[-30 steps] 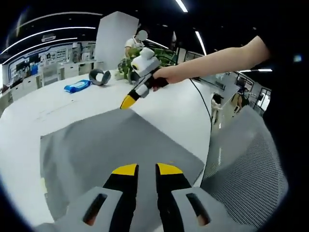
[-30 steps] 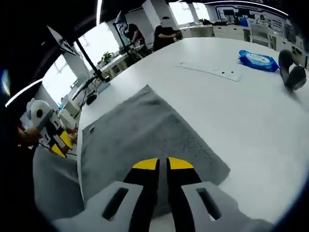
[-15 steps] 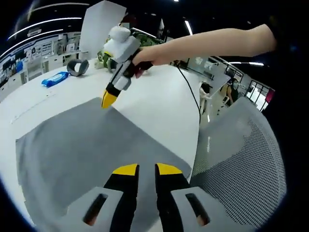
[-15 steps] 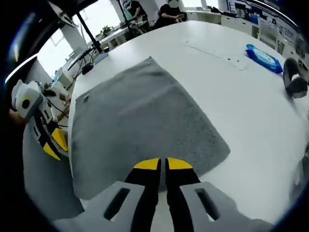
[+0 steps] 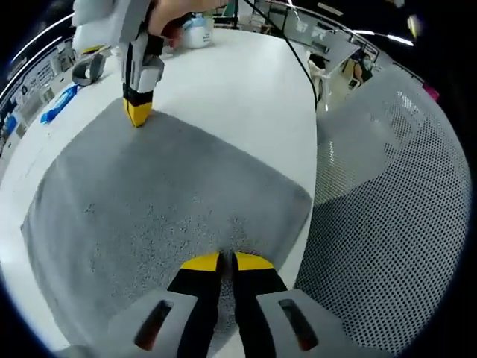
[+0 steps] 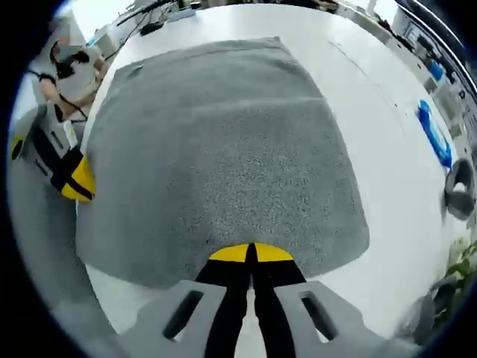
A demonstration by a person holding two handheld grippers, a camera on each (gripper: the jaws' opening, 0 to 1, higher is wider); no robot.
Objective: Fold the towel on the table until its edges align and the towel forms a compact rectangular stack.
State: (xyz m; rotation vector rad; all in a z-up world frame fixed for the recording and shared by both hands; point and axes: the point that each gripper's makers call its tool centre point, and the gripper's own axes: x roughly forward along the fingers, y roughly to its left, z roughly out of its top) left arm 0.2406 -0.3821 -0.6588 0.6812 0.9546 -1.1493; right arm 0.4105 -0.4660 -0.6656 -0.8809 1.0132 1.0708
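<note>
A grey towel [image 5: 156,201] is seen spread flat in a single layer on the white desk [image 5: 238,89], its surface finely napped and speckled, with no folds made in it and only a faint crease band visible across it in the right gripper view [image 6: 223,142]. Its outline is roughly rectangular, and one edge lies close along the desk's rim beside a grey perforated mesh surface [image 5: 380,216]. A small tag or mark can be made out near one corner of the towel in the right gripper view. The left claw [image 5: 218,260] is lowered onto the towel near its desk-edge side, its yellow-tipped jaws drawn nearly together with just a thin slit between them; whether cloth is pinched there cannot be told. The right claw [image 6: 251,253] is closed tip to tip at the towel's near edge, and again a grip on the fabric cannot be confirmed. In the left gripper view the right claw is seen [image 5: 138,112], held by a hand [image 5: 175,15], its yellow tips pressed down at the towel's far corner. In the right gripper view the left claw appears at the towel's left side [image 6: 74,179]. A blue packet [image 6: 434,142] and a grey curved object [image 6: 460,190] lie on the desk well apart from the towel.
</note>
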